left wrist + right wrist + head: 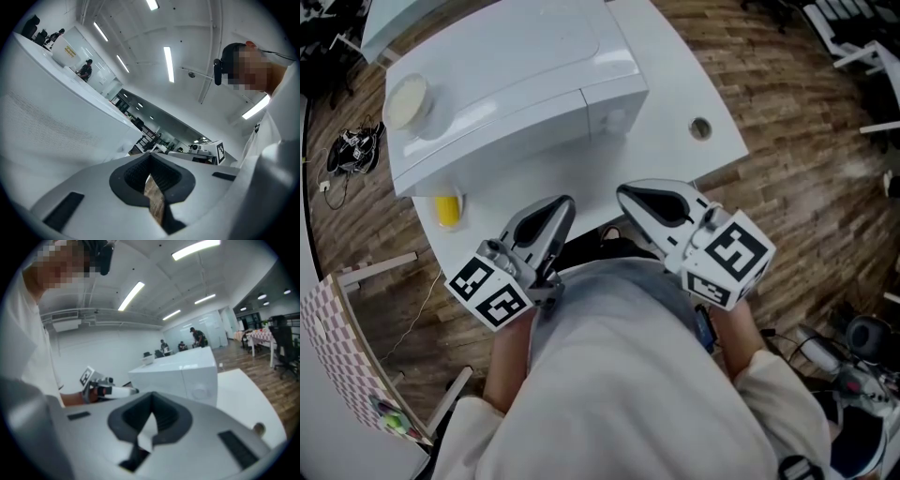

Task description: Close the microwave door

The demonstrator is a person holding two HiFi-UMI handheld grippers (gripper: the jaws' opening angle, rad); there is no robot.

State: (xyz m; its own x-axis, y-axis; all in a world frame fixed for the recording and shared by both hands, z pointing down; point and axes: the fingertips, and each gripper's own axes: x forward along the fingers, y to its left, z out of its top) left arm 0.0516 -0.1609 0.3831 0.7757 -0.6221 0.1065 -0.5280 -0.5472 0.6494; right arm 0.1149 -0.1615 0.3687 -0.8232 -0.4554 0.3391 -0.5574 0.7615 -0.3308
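Head view: white microwave (506,75) sits on the white counter (675,159), a round pale bowl (406,98) on its top and a yellow thing (447,208) on the counter just beside its front left corner. The door looks flush with the front, so the closing looks done, though not for certain. Left claw (565,204) and right claw (624,193) are held near the person's torso, apart from the microwave. Both gripper views show the tips pinched together with nothing between. Next, if the door isn't latched: reach forward and push its front face flat.
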